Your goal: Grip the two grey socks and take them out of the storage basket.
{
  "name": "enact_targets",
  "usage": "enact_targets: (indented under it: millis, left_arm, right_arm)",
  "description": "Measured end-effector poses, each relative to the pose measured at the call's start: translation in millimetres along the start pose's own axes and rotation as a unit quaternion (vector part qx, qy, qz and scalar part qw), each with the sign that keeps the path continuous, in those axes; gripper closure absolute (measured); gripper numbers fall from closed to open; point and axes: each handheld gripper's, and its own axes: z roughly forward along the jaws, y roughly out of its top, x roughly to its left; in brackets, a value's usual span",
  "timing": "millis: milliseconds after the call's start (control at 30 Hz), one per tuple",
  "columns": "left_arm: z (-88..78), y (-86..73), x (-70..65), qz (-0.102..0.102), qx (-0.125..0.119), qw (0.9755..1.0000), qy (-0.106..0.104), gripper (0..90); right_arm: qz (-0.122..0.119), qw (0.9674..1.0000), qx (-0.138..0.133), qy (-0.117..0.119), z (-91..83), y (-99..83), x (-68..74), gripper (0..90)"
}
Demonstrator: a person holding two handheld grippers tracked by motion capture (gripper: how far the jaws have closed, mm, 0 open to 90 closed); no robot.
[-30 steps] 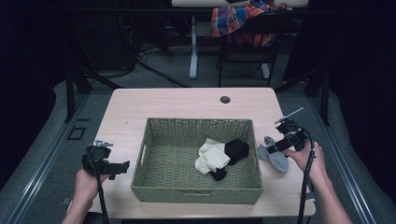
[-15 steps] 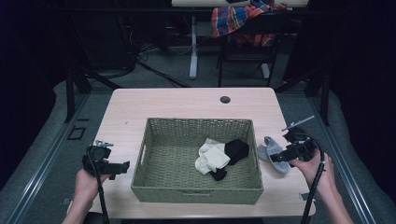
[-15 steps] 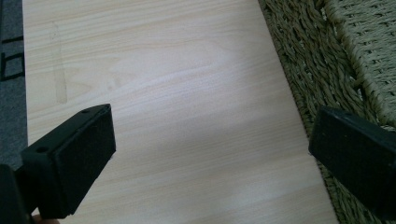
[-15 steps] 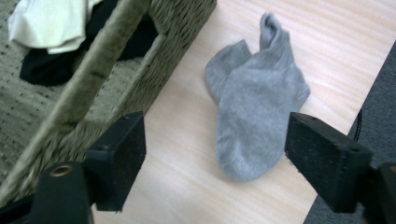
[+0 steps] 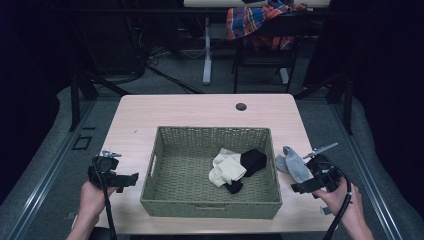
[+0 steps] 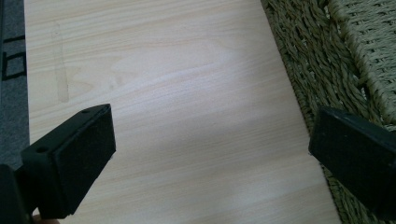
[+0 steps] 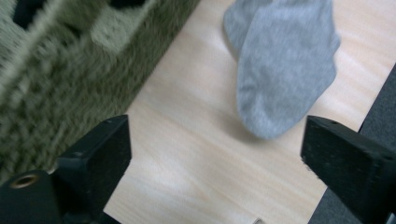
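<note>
Dark workshop clutter rings the pale wooden bench (image 5: pixel 150 120), where the grey sock (image 5: pixel 296 164) lies beside the wicker basket (image 5: pixel 210 205), released by the right gripper (image 5: pixel 306 186), which has pulled back, its fingers just spread apart and empty.

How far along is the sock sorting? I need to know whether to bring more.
A white sock and a black sock already lie in the basket. The grey socks lie on the table beside the basket, apart from the right gripper, whose jaws have just been opening with nothing between them. The left gripper is open over bare table.
</note>
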Motion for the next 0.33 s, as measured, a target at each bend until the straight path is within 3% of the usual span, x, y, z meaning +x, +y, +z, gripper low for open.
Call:
enact_targets:
  millis: [200,233,333]
  left_arm:
    - [2.1,3.0,-3.2,0.006,0.001,1.0000,0.001,0.7]
    - [2.3,2.9,-3.7,0.007,0.000,1.0000,0.002,0.6]
    - [2.4,2.7,-3.2,0.004,0.001,1.0000,0.001,0.6]
  right_arm:
    - [0.001,1.0000,0.009,-0.001,4.4,-8.3,-1.1,0.0]
    - [-0.002,0.9999,0.006,0.008,5.8,-8.1,-0.7,0.0]
    - [-0.010,0.9999,0.013,0.000,7.8,-7.5,-0.1,0.0]
